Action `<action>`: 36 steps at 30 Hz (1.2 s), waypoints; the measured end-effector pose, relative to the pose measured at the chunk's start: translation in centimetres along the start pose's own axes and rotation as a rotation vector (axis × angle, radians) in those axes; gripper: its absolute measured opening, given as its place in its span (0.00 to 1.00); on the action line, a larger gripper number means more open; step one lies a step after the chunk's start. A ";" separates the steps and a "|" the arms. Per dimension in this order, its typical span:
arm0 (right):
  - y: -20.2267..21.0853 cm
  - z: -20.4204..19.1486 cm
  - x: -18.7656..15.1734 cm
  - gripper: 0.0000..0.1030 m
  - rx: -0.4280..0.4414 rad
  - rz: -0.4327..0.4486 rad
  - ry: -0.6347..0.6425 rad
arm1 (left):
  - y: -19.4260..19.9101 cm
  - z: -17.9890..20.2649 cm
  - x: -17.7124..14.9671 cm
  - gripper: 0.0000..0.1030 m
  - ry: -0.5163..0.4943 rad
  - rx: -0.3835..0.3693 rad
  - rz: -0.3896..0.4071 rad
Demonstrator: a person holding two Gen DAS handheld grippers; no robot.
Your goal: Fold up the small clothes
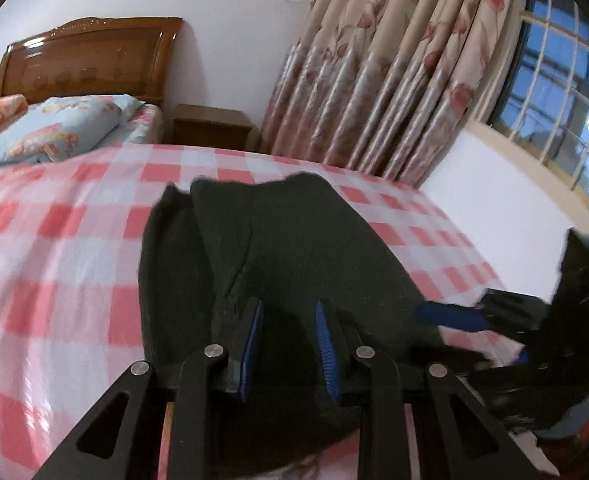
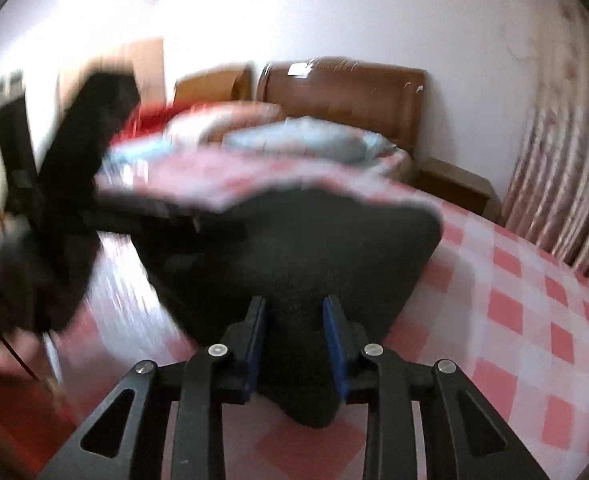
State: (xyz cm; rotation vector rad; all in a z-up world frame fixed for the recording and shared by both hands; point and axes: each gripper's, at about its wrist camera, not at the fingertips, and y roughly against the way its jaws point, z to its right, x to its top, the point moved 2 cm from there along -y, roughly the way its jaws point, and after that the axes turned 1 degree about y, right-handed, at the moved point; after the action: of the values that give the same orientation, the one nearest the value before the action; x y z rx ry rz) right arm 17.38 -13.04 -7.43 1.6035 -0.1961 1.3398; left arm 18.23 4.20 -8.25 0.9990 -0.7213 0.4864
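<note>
We hold the dark garment (image 1: pixel 278 248) over the checked bed (image 1: pixel 62 224), left hand-held gripper (image 1: pixel 288 354) and right hand-held gripper (image 2: pixel 296 346) each pinching an edge. Uneven pulling could slip fabric free, skewing the fold.
</note>
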 end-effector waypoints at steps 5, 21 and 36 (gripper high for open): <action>0.2 -0.6 1.1 0.61 -0.044 -0.016 0.053 | 0.5 -1.0 -1.6 0.26 0.026 -0.070 0.017; -1.5 -5.5 0.8 1.00 0.039 -0.097 0.243 | 0.9 -0.7 -0.3 0.24 0.075 -0.076 -0.014; -4.6 2.9 2.0 1.00 0.085 0.006 -0.045 | -5.9 -2.5 4.0 0.29 0.074 0.014 0.024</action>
State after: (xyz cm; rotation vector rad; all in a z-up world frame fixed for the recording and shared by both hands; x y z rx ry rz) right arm 23.05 -12.03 -8.13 1.7071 -0.1738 1.3330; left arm 25.67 3.82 -9.53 0.9812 -0.6653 0.5470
